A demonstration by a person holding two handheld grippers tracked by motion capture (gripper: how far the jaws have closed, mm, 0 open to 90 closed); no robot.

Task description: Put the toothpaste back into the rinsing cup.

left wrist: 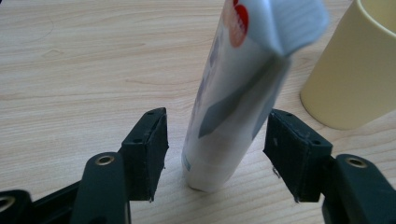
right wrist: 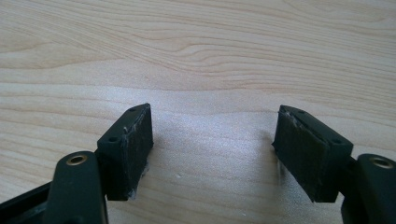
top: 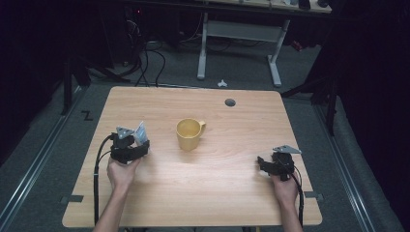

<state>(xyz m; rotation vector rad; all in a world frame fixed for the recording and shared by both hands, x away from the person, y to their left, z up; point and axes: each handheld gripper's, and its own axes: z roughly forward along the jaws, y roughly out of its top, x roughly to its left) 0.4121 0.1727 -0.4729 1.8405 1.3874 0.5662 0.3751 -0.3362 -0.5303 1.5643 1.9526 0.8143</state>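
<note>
1. Forearms come in nearest the camera in the high view, each hand carrying a pair of tongs over the wooden worktop (top: 203, 193).
2. Left tongs (left wrist: 215, 149) stand spread around a white tube (left wrist: 233, 107), which stands upright on its cap end on the worktop, leaning slightly.
3. Both pads sit clear of the tube: the left pad (left wrist: 149, 149) is a little apart from it, the right pad (left wrist: 294, 149) just beside it, so nothing is pinched.
4. The tube carries a red mark near its crimped top end and a grey patch on its side.
5. A yellow mug (top: 189, 134) stands just beyond the left tongs and to their right, near the tube but not touching it; its handle points away from those tongs.
6. Right tongs (right wrist: 212, 154) are spread wide with bare worktop between the pads, held low, well apart from mug and tube.
7. In the high view the left tongs (top: 130, 145) sit at the tube (top: 140, 132), and the right tongs (top: 270, 164) near the worktop's right edge.
</note>
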